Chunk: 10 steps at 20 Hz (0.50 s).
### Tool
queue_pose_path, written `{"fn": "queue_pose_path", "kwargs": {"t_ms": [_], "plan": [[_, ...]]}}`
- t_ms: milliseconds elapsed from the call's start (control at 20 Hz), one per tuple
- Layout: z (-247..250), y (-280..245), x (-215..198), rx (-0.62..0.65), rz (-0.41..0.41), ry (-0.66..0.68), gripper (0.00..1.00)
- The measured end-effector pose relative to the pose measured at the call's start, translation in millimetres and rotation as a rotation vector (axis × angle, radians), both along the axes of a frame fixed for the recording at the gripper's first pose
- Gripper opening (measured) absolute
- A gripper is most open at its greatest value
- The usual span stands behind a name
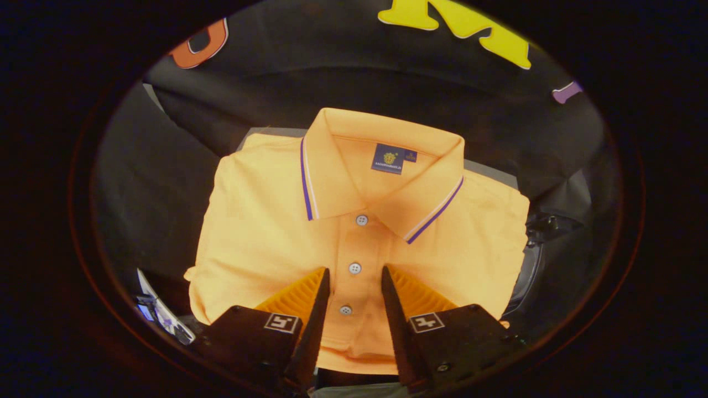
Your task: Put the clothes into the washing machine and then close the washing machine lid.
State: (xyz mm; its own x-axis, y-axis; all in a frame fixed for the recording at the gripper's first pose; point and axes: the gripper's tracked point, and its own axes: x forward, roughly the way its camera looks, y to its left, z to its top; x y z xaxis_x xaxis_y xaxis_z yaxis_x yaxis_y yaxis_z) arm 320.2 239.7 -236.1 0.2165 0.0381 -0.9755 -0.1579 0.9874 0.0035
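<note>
Folded orange polo shirt (354,232) lies flat directly beneath and ahead of the gripper (354,276), collar at the far end and hem nearest. Its long axis follows the button placket (354,260), which runs straight between the two fingers. Jaws stand spread apart, pinching nothing. Judged next move: descend and close across the placket.

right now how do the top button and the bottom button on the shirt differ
The top button sits just under the collar, beyond the fingers of the open hand-held gripper; the bottom button lies between them. The top one looks larger. Both are pale, round, on the polo shirt placket.
</note>
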Motion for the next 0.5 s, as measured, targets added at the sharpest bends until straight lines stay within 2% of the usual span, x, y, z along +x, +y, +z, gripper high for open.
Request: {"fn": "queue_pose_path", "kwargs": {"t_ms": [100, 250, 350, 500], "plan": [[2, -9, 3, 0.011, 0.010, -0.013, 0.43], [0, -14, 3, 0.111, 0.022, -0.003, 0.14], [4, -15, 4, 0.173, 0.002, 0.024, 0.11], [6, -20, 5, 0.150, 0.012, 0.015, 0.11]]}}
